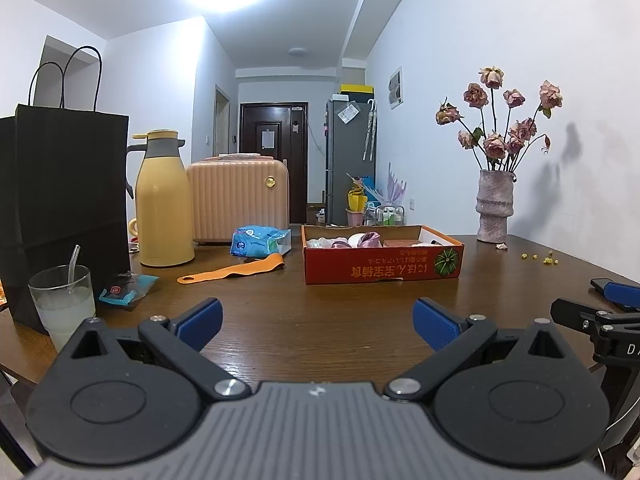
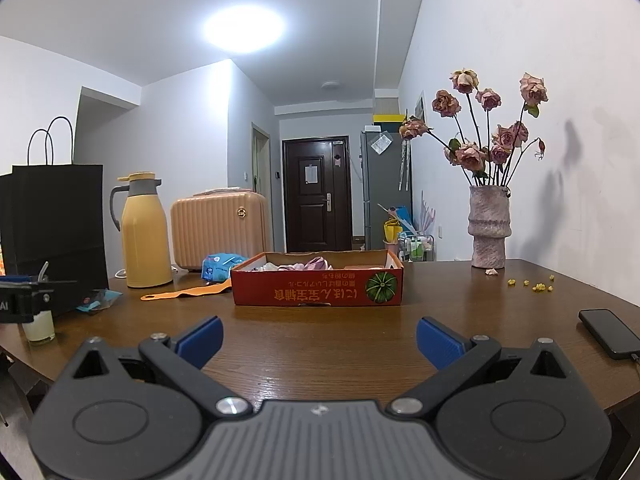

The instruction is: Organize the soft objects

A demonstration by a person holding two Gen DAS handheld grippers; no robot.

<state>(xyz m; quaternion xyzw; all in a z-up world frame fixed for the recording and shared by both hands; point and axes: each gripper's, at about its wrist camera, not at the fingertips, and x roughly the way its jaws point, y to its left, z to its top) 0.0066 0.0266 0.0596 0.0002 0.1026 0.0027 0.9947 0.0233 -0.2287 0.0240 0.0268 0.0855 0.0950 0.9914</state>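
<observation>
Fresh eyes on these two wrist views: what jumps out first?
The red cardboard box at the table's centre, holding pinkish soft items. At far right near the wall, a vase of dried roses; at far left, a yellow thermos jug beside a black paper bag. Both grippers, left and right, hang open and empty.

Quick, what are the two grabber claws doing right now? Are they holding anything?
Left gripper: open, holding nothing, above the table.
Right gripper: open, holding nothing, also above the table.
</observation>
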